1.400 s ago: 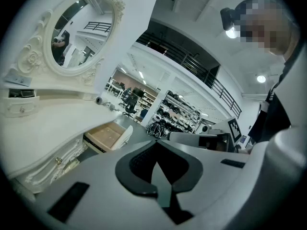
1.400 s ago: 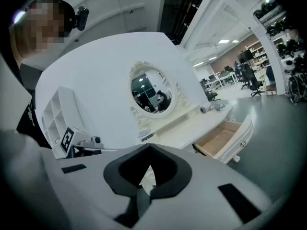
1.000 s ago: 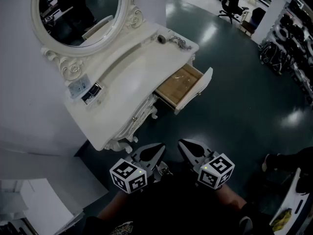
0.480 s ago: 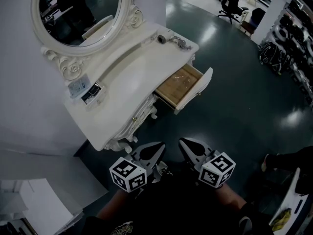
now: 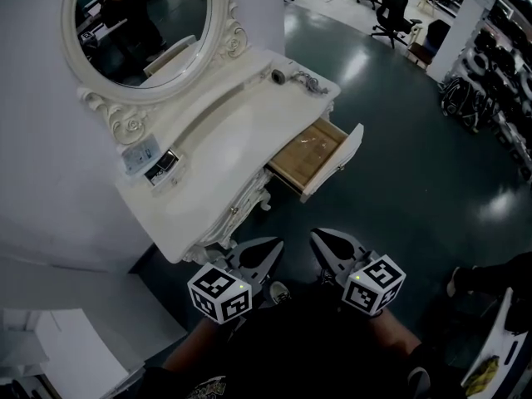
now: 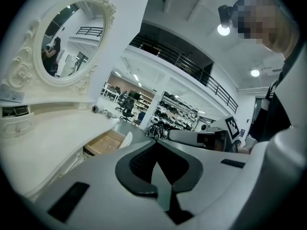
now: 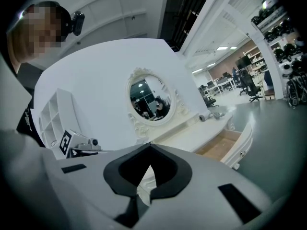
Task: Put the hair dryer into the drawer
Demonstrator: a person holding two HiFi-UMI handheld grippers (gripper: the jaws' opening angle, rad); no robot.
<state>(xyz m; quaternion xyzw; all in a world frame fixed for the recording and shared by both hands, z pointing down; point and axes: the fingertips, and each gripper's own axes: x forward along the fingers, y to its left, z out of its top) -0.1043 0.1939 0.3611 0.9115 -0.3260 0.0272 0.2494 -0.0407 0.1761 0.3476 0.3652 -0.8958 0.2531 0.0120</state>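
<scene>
Grippers first, since they hang closest to the person: the left gripper (image 5: 273,246) and the right gripper (image 5: 319,237) sit side by side at the waist, each with its jaws pressed together on nothing, both pointing roughly at the dressing table (image 5: 218,144). I judge the step in hand to be the approach, nothing having been picked up yet. Past the table's curved near edge, the drawer (image 5: 343,157) is already pulled out, its wooden bottom bare, its white front jutting into the walkway. Beyond it, at the far end of the tabletop, lies the hair dryer (image 5: 279,76), with its cord (image 5: 308,80) bunched just beside it near the corner. To do this well, I would have one gripper spread its jaws before it arrives and close on the dryer's body, though from here I cannot tell barrel from handle. The loose cord probably needs gathering or watching by the other gripper, or it may drag along the edge and catch on the drawer front. The dark floor (image 5: 399,173) to the right of the table offers plenty of room to step round. The drawer front is the edge to clear on the way in, and the ornate mirror (image 5: 141,17) stands well behind. Office chairs (image 5: 394,8) stand far off.
</scene>
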